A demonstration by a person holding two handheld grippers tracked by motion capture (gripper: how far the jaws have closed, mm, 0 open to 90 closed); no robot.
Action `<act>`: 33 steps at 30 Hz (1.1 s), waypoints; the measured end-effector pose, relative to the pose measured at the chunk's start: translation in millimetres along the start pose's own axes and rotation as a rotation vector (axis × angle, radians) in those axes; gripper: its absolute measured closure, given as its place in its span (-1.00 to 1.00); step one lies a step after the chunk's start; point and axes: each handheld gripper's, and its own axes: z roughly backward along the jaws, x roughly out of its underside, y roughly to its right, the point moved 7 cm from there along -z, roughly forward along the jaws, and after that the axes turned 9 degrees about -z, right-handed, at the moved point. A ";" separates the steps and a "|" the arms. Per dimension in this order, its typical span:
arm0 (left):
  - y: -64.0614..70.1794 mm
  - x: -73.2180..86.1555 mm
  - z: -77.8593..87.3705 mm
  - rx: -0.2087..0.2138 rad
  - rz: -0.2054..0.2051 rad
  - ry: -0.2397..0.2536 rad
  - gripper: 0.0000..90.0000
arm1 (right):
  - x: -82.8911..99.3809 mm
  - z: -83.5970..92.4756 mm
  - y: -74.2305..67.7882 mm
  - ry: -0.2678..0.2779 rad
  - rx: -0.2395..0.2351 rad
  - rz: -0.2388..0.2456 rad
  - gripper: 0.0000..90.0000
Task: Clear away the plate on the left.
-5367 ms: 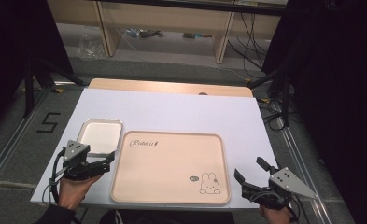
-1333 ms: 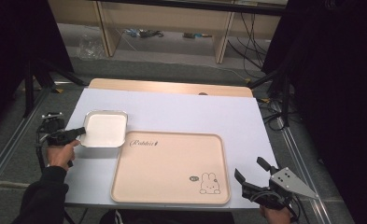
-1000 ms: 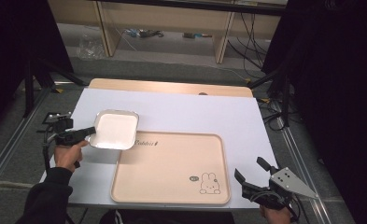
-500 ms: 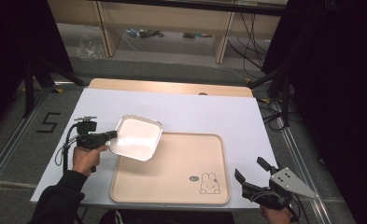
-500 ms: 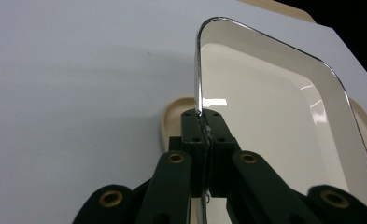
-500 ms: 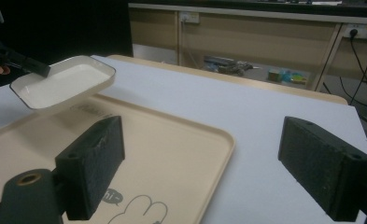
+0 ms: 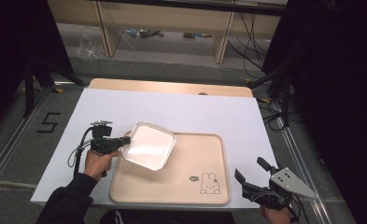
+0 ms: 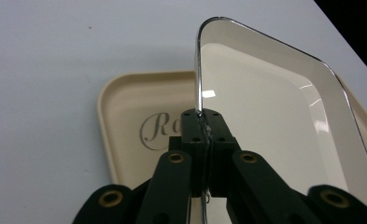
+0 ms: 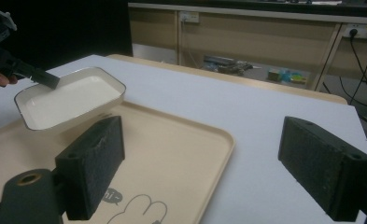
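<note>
White dish [image 7: 149,145]: shallow, rectangular with rounded corners, glossy inside, thin dark rim. Held off the surface by the left tongs [image 7: 125,139], whose two black jaws are pressed together on the dish's rim at the middle of one side; in the left gripper view the rim [image 8: 198,70] runs straight up from between the closed pads [image 8: 194,128], and the dish spreads away to the right of them. The dish is tilted, its far edge higher, and hangs over the near-left corner of the tray.

Tray [image 7: 200,154]: beige, rectangular, rounded corners, raised lip. Lies flat just beyond the tips of the left tongs and under the dish. Script lettering shows at the corner nearest the left tongs [image 8: 155,127]; a rabbit drawing [image 7: 209,183] sits at the corner nearest the right tongs.

Right tongs [image 7: 255,174]: jaws spread wide, nothing between them. In the right gripper view the two padded jaws stand well apart, with the tray's corner and bare table between; the dish is far off to the left beyond the left-hand pad [image 9: 93,163]. The tongs rest at the table's near edge, just beside the tray, well apart from the dish.

Table [image 7: 125,105]: white top, bearing the tray.

Hand [image 7: 97,161]: grips the left tongs from behind, dark sleeve.
</note>
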 end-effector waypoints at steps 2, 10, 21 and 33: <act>8.2 -0.1 -1.5 0.025 -0.003 -0.002 0.96 | 0.6 -0.2 -0.6 -0.007 -0.001 -0.012 -0.66; 29.3 10.0 -15.2 0.058 -0.055 -0.052 0.96 | 0.1 0.0 0.0 -0.001 0.000 0.000 -0.66; 58.2 25.5 -37.1 0.119 -0.110 -0.121 0.96 | -0.4 -0.2 1.1 0.005 0.002 0.003 -0.66; 75.9 38.4 -48.2 0.133 -0.164 -0.164 0.95 | -0.4 0.0 0.9 0.005 0.001 0.001 -0.66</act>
